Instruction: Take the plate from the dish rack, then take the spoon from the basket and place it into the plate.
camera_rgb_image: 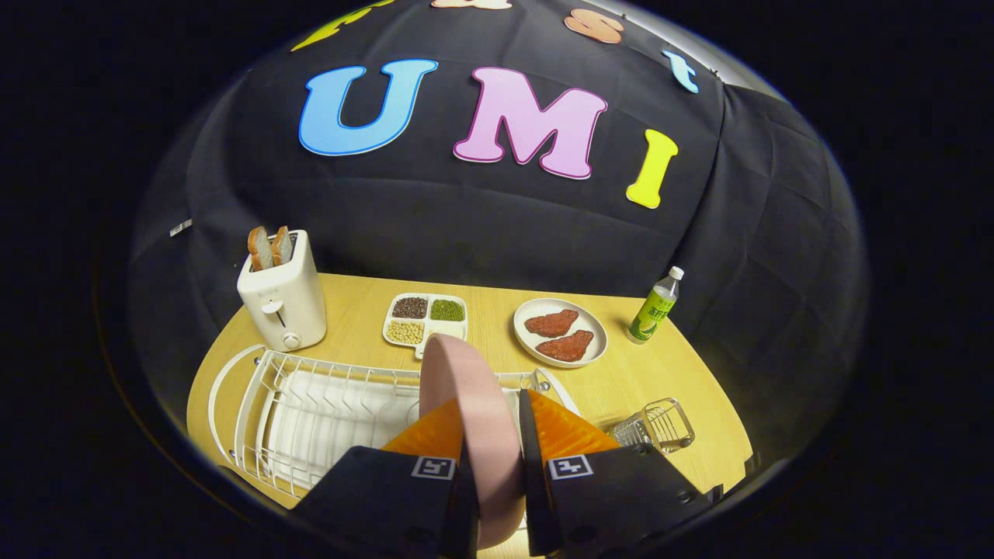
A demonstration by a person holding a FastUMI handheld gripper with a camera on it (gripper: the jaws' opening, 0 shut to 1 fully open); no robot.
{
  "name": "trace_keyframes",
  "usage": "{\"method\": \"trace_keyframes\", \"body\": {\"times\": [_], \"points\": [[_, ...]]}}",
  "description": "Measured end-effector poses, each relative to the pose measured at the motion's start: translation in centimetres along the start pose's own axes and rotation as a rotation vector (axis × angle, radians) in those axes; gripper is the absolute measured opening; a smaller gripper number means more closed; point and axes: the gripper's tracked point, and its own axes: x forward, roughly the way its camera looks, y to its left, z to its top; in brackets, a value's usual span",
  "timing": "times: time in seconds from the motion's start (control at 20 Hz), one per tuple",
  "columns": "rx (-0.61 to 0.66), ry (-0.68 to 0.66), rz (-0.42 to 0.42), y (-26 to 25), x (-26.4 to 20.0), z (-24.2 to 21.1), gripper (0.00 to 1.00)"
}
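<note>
Plate (474,411) held on edge is what your hand-held gripper (491,442) has: both fingers press on its 2 faces, and the pink disc stands upright between them, its rim rising ahead of the fingertips. You have it above the white wire dish rack (311,419), which lies on the wooden bench (660,373) just ahead of the fingers and toward 9 o'clock. At about 3 o'clock from the fingers sits a small wire basket (658,425), just beside the rack's end; you cannot tell from here whether the spoon is inside it. Beyond the rack, at 11 o'clock, stands a white toaster (283,299) with 2 bread slices (269,247) poking out of its top. Straight on at 12 o'clock, just past the plate's rim, lies a divided tray (425,318) with 3 filled compartments of grains or beans. At 1 o'clock rests a white dish (559,332) carrying 2 reddish pieces of meat, and further toward 2 o'clock a green bottle (654,309) with a white cap stands upright near the bench's far edge.
</note>
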Motion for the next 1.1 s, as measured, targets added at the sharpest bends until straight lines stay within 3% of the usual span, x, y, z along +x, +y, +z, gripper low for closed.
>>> {"method": "trace_keyframes", "body": {"times": [0.6,0.85,1.1], "points": [[0.121,0.021,0.109,-4.3,-1.0,-0.1,0.27],[0.219,0.074,0.208,-5.8,-2.8,-1.0,0.27],[0.280,0.114,0.286,-10.8,-5.0,-2.7,0.27]]}}
